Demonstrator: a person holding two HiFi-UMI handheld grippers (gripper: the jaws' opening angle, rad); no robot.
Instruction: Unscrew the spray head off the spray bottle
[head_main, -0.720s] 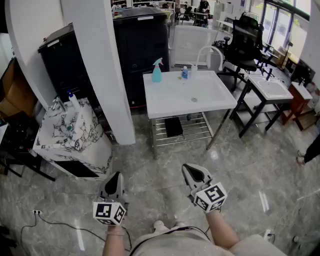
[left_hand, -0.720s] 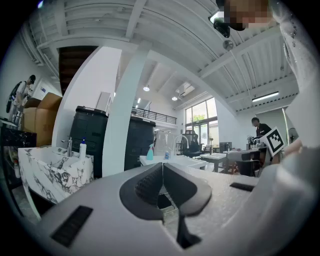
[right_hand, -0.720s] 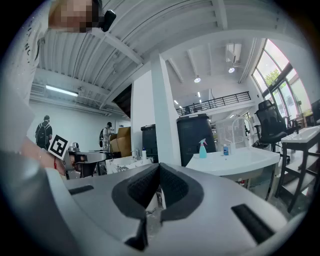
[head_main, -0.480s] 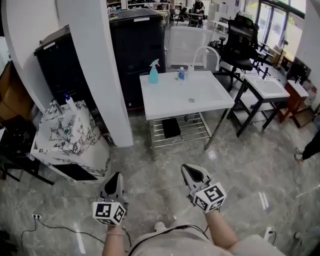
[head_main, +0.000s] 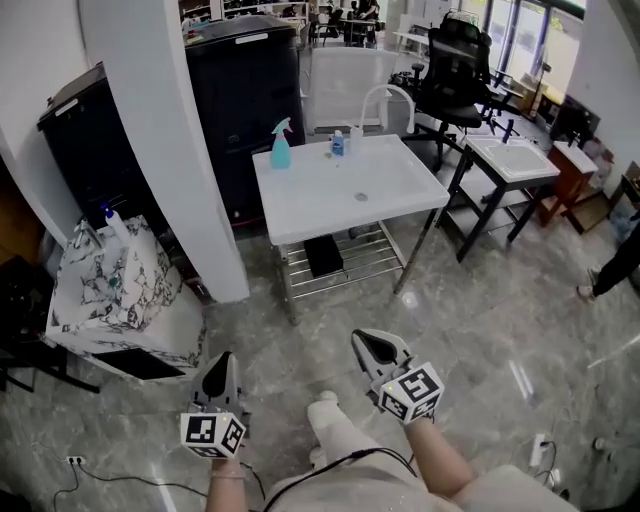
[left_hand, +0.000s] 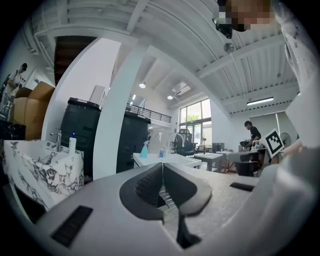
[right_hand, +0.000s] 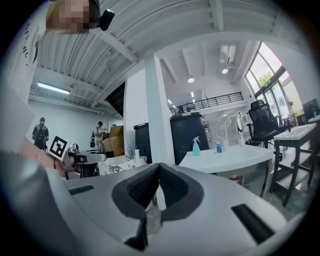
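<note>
Both tools are shut tight with nothing in them. The left tool (left_hand: 162, 166) and the right tool (right_hand: 159, 166) are held low and level by the person's tummy, I think because the spray bottle (head_main: 281, 146) is far away. It stands straight up near the back left corner of the white desk (head_main: 340, 195), spray head on top. The head is too small to tell which way it points.
</note>
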